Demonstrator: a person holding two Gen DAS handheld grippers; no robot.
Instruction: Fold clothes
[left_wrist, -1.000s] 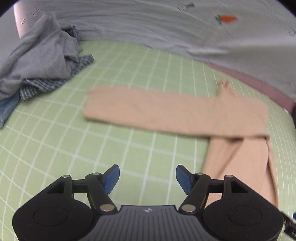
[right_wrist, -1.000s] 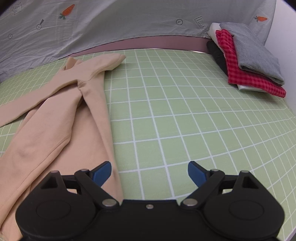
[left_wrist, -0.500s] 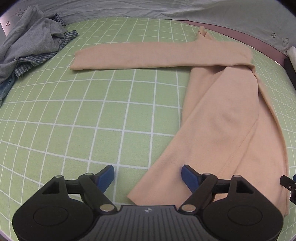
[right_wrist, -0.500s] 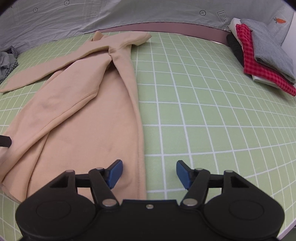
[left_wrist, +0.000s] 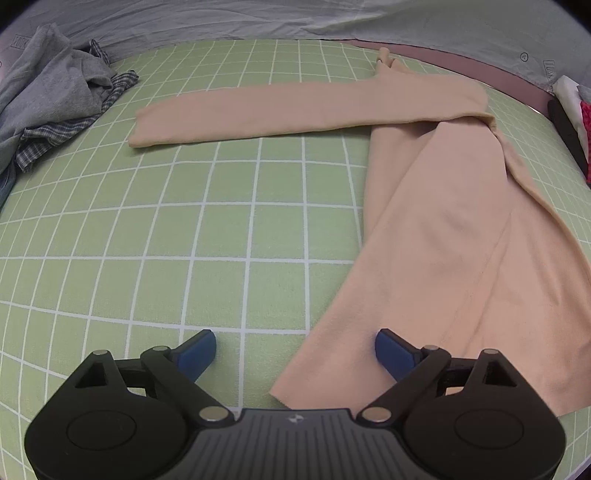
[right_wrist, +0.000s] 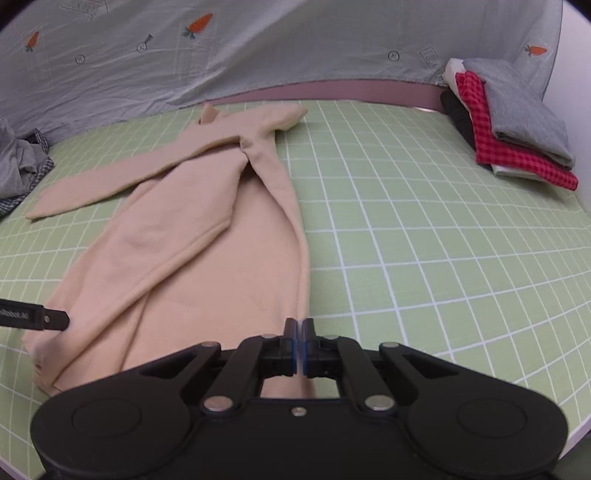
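The right gripper has its jaws pressed together on the near hem of the beige garment, at its right-hand edge. The left gripper is spread wide and holds nothing, its blue pads either side of the garment's near left corner. The garment lies flat on the green grid mat, running away from both grippers, one long sleeve stretched out to the left. Farther off, a crumpled grey heap sits at the mat's left edge and a folded stack at the far right, before a grey sheet
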